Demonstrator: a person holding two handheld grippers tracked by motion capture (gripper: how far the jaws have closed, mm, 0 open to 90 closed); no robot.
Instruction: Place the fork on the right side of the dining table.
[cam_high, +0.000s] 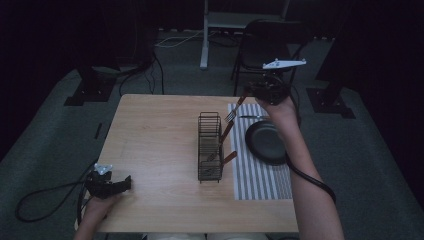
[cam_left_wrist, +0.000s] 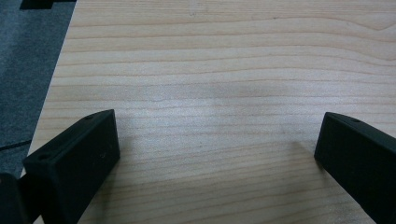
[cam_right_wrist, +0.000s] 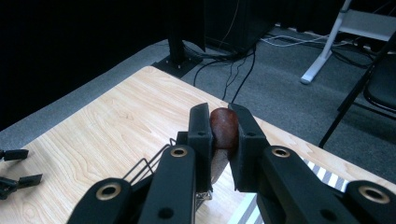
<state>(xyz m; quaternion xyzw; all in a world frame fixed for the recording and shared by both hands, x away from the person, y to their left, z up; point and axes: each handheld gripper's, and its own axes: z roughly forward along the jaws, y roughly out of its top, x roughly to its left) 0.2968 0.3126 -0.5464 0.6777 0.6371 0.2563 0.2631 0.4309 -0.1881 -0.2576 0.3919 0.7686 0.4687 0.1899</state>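
The right gripper (cam_high: 261, 90) pinches the brown wooden handle of a fork (cam_high: 233, 111), held in the air above the far end of the wire rack (cam_high: 209, 146) — tines hanging down toward the rack's top. In the right gripper view the jaws press tight on the handle's rounded end (cam_right_wrist: 223, 128). The step in hand looks like carrying cutlery between the rack and the striped mat (cam_high: 260, 175), where a dark plate (cam_high: 266, 141) lies. The next move calls for a steady, controlled carry, tines kept clear of the wires. The left gripper (cam_high: 122, 183) rests spread and empty on the desk (cam_high: 155, 140) — near its front left corner.
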